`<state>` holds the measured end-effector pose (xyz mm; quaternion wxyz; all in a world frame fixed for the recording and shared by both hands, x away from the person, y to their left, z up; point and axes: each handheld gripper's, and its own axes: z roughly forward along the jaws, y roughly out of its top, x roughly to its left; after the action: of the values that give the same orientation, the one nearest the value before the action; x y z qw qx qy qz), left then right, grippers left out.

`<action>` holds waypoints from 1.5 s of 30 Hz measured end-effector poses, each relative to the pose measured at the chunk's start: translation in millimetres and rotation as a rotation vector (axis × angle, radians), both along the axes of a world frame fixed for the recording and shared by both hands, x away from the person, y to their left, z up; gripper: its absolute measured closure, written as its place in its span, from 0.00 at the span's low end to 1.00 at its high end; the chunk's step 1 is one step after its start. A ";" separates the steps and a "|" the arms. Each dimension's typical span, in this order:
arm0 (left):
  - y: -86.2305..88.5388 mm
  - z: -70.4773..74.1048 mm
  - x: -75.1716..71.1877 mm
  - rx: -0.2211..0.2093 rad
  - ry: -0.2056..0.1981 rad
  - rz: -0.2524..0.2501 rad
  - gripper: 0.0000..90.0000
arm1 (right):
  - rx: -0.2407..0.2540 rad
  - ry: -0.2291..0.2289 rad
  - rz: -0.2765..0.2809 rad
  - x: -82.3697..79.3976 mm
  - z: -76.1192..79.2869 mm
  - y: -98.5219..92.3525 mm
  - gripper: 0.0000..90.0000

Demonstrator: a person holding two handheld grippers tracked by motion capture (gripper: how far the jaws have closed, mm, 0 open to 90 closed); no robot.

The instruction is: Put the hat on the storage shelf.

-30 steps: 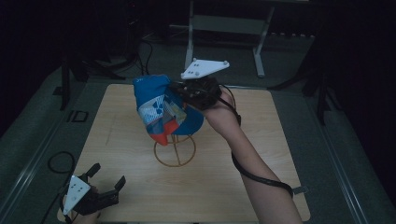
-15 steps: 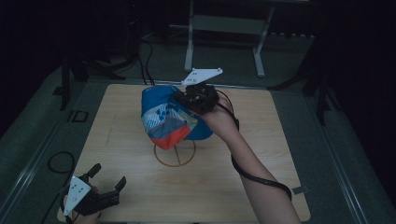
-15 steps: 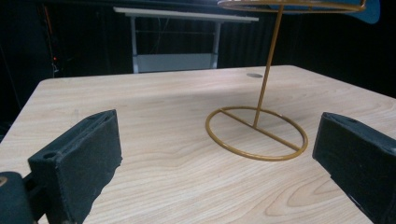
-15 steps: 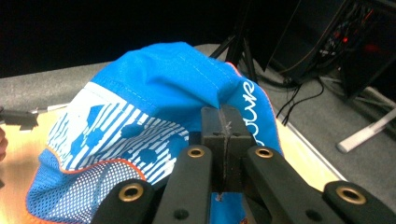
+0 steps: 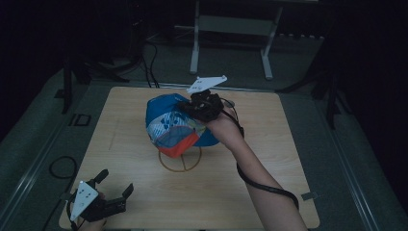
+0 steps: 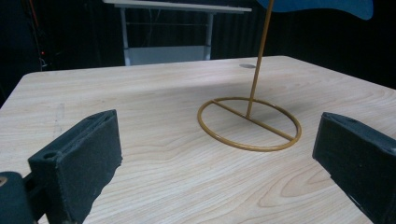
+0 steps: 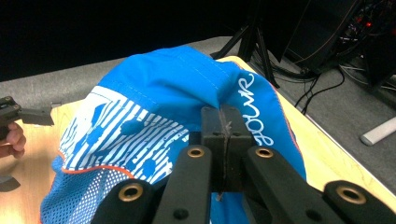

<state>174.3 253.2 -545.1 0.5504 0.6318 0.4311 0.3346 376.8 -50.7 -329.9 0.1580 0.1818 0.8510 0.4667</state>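
A blue cap [image 5: 175,127] with white stripes, an orange trim and a mesh panel hangs over a gold wire stand [image 5: 180,161] at the middle of the wooden table [image 5: 269,183]. My right gripper [image 5: 192,107] is shut on a fold of the cap's blue fabric [image 7: 177,88], its jaws [image 7: 223,121] pressed together on the cloth. The left gripper [image 5: 115,182] rests open near the table's front left corner, with nothing between its jaws [image 6: 215,154]. From there I see the stand's ring base [image 6: 250,123], its upright rod, and the cap's lower edge [image 6: 322,5] at the top.
Dark floor surrounds the table. A grey metal frame [image 5: 231,24] stands behind the far edge, with cables [image 5: 149,53] on the floor at the back left. A cable loop [image 5: 60,166] lies off the table's left side.
The right gripper has come down with the cap, which now sits lower over the stand and hides its rod. The left gripper has stayed put.
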 end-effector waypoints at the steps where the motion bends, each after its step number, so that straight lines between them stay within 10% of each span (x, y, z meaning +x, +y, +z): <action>1: 0.3 -0.1 -0.2 -0.001 0.000 -0.002 0.02 | 0.001 0.004 0.004 0.2 -0.7 -0.7 1.00; 45: -0.1 -5.4 3.0 -0.010 0.025 -0.020 0.02 | 0.097 0.062 -0.007 -3.5 -26.4 -60.4 0.46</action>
<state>177.3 253.1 -550.6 0.5513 0.6375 0.4334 0.3192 373.3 -111.1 -356.3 0.1243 0.2065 0.8310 0.5013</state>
